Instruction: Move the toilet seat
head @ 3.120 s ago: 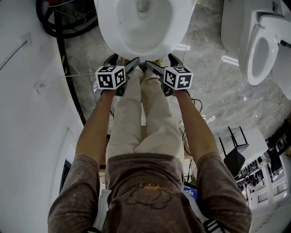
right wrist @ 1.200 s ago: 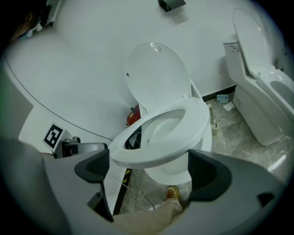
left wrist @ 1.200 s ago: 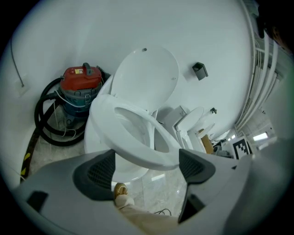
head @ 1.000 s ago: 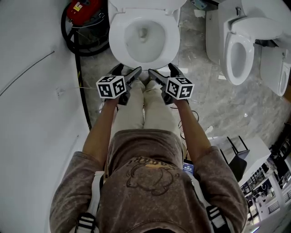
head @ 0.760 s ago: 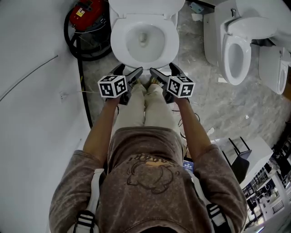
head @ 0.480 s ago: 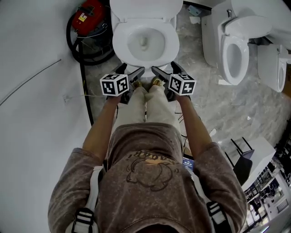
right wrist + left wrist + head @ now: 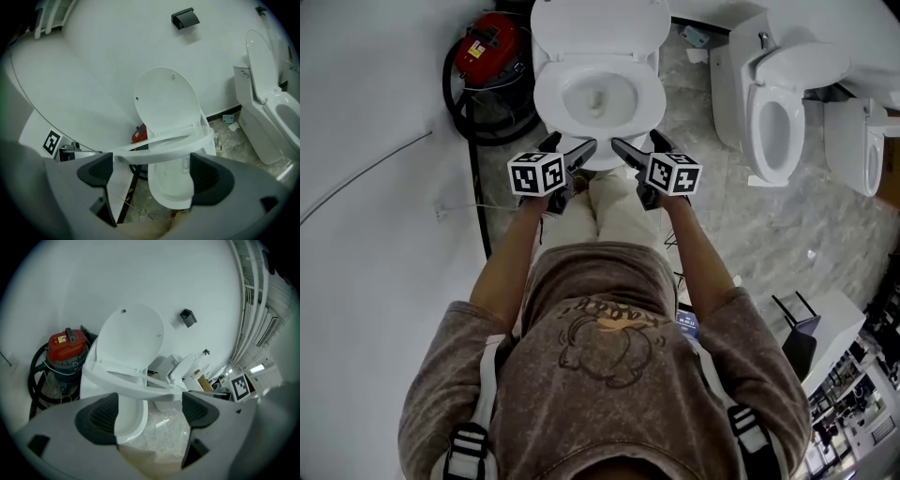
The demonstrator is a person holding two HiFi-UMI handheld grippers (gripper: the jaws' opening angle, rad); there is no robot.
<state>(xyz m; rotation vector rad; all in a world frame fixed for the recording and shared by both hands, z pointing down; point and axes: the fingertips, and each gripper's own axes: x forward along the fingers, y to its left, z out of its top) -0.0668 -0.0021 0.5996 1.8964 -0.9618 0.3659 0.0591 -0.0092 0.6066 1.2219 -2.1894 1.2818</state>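
Note:
A white toilet (image 7: 598,94) stands at the top middle of the head view, its lid (image 7: 131,336) upright against the wall. The seat ring (image 7: 136,380) hangs part-raised above the bowl (image 7: 129,420), with a gap under it; in the right gripper view the seat ring (image 7: 164,143) also slants above the bowl (image 7: 171,185). My left gripper (image 7: 569,145) and right gripper (image 7: 637,142) sit side by side just in front of the toilet's front rim. Both are open and hold nothing. The ring shows beyond the open left gripper (image 7: 150,411) and the open right gripper (image 7: 152,173), touching neither.
A red vacuum cleaner (image 7: 487,52) with a black hose stands left of the toilet against the white wall. Two more white toilets (image 7: 778,108) (image 7: 862,141) stand at the right on the grey marble floor. My legs are directly below the grippers.
The head view has pulled back, so the toilet looks smaller and higher in the picture. Both grippers stay open and side by side in front of the rim.

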